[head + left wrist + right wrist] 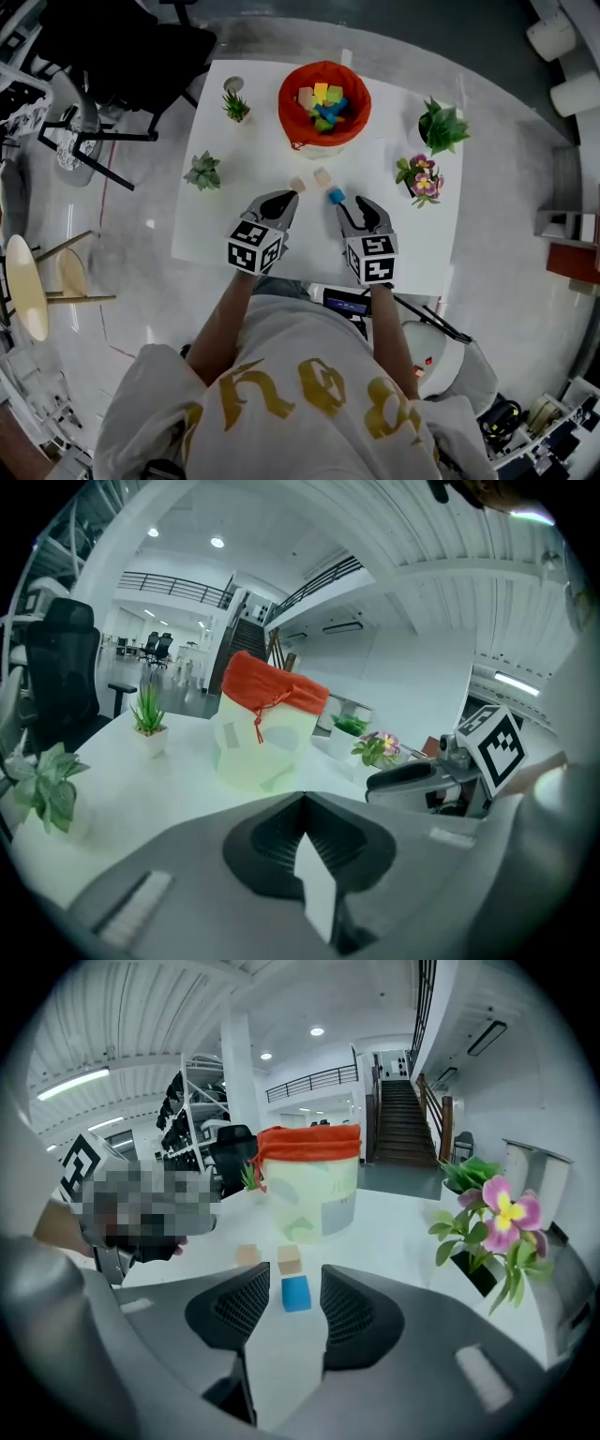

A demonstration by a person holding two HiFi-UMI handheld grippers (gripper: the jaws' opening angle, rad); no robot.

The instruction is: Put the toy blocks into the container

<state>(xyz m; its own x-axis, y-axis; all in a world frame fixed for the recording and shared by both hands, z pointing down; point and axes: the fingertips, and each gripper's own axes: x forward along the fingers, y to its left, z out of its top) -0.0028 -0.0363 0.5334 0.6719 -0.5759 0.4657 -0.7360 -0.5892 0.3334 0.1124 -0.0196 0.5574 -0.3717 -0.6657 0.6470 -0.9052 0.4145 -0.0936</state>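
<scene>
My right gripper [359,208] has its fingers open just short of the blue block [295,1294] on the bench [253,225], my left gripper [287,199] has its fingers closed and empty, and I judge the block light and rigid, best pinched on 2 opposite flat faces.

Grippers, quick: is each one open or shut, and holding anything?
Left gripper: shut, holding nothing.
Right gripper: open, holding nothing; a blue block lies in line with its jaws, ungripped.
</scene>
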